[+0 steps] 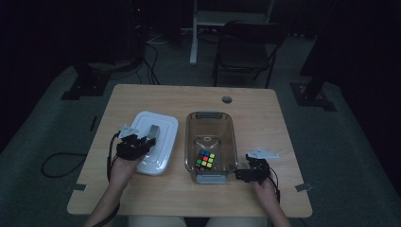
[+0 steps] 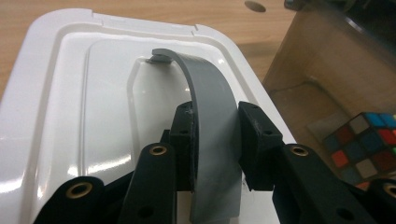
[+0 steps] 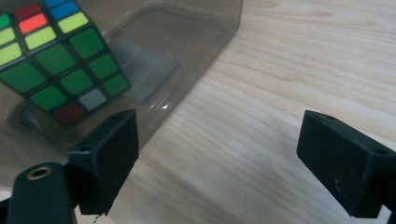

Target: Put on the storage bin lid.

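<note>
Tabletop [image 1: 265,118] of pale wood fills the middle of the high view, carrying a white lid [image 1: 163,125] at about 9 o'clock from centre and a clear plastic bin [image 1: 211,124] just beside it at centre; a colour cube [image 1: 204,160] lies inside the bin toward its near end. The left hand-held gripper [image 1: 142,144] sits over the near part of the lid, and the right hand-held gripper [image 1: 241,174] rests on the wood at about 5 o'clock, just beside the bin's near right corner. A dark folding chair [image 1: 248,45] stands on the floor beyond the far edge at 12 o'clock. In the left gripper view, the left hand-held gripper [image 2: 215,147] is clenched on the grey handle [image 2: 210,98] of the lid [image 2: 60,93], one black pad pressing each side of the curved strap, while the bin [image 2: 322,60] and the cube [image 2: 362,140] show at 3 o'clock. In the right gripper view, the right hand-held gripper [image 3: 219,158] is released, its jaws spread wide with bare wood [image 3: 303,60] between them; the bin wall [image 3: 205,51] stands at 11 o'clock with the cube [image 3: 60,60] behind it, the left pad close against the wall.
</note>
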Tool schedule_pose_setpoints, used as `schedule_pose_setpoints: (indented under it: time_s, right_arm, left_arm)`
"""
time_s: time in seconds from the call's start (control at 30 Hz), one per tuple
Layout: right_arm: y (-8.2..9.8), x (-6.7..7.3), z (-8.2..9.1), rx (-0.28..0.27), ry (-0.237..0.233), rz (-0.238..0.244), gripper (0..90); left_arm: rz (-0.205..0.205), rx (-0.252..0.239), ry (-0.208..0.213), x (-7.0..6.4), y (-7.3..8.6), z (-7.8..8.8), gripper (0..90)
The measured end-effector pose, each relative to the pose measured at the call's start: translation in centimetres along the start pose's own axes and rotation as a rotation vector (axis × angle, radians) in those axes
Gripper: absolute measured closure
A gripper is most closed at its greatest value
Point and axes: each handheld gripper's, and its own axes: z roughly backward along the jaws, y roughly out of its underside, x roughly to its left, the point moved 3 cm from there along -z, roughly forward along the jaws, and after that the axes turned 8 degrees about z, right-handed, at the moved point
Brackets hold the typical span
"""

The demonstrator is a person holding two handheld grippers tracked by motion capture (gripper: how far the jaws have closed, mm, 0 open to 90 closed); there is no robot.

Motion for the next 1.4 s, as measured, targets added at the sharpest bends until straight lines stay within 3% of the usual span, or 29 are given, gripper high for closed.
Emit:
schedule_pose_setpoints:
  time_s: [0.17,0.33,0.57,0.77,1.13,1.27,1.4]
  right_arm:
    - [-0.1,0.7,-0.2,0.001,-0.02,0.022,12.7]
    - [-0.5,2.0,-0.7,0.0,-0.059,0.053,12.7]
    - [-1.0,3.2,-1.6,0.004,-0.097,0.059,12.7]
    - [-1.8,4.3,-2.8,0.02,-0.104,0.081,12.7]
    - [-3.4,6.2,-4.9,0.029,-0.129,0.106,12.4]
    - [-3.2,6.7,-4.7,0.044,-0.135,0.131,12.4]
    - [-2.6,6.0,-4.0,0.048,-0.121,0.121,12.5]
  left_arm:
    - [0.007,-0.032,0.018,-0.1,-1.2,1.2,70.4]
    - [-0.001,-0.082,0.067,-0.8,-3.3,3.7,70.4]
    - [-0.042,-0.089,0.151,-2.9,-4.8,5.2,70.4]
    - [-0.087,-0.068,0.193,-5.0,-4.9,4.5,70.4]
    - [-0.133,-0.025,0.251,-6.9,-5.6,2.7,70.3]
    - [-0.146,-0.01,0.275,-7.5,-5.9,1.8,70.4]
    - [-0.152,0.015,0.325,-8.2,-6.0,1.0,70.3]
